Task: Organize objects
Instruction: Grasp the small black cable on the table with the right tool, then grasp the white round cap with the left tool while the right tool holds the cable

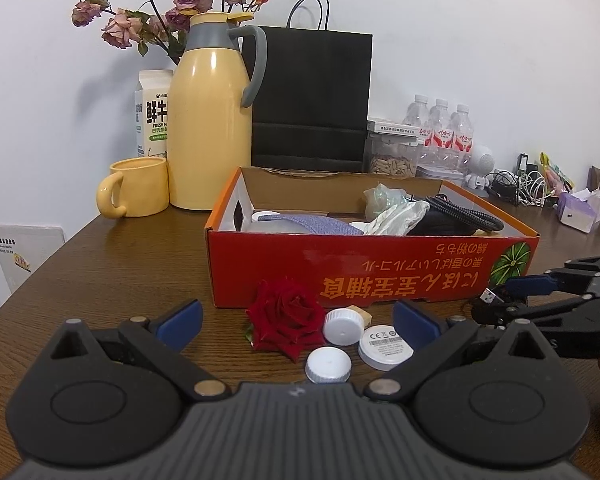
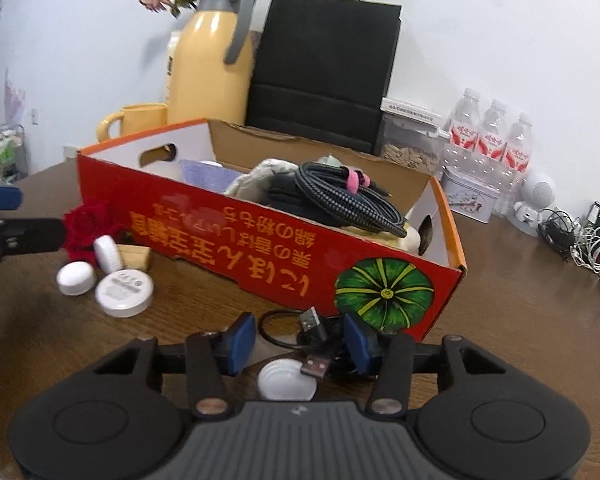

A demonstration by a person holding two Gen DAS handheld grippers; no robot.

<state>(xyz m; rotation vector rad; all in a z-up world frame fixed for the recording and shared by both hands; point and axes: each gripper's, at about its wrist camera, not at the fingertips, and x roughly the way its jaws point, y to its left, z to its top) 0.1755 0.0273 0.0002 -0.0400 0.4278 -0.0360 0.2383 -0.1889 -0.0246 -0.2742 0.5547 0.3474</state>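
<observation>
Both wrist views low and close over the bench (image 1: 100, 264), facing the red box (image 1: 372, 264); left frontal, right at its right corner; box, bottle caps (image 2: 76, 278) shared.

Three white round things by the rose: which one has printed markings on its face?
The flat white disc, rightmost of the three in the left wrist view, with CE marks and small print. The two ribbed white bottle caps are plain, one leaning beside the red rose.

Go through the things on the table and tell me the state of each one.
Red box: open-topped, partly filled.
Braided cable: coiled, in the box.
Red rose: lying on the table.
USB cable: on the table, between the right gripper's fingers.
Left gripper: open, empty.
Yellow jug: upright, lid closed.
</observation>
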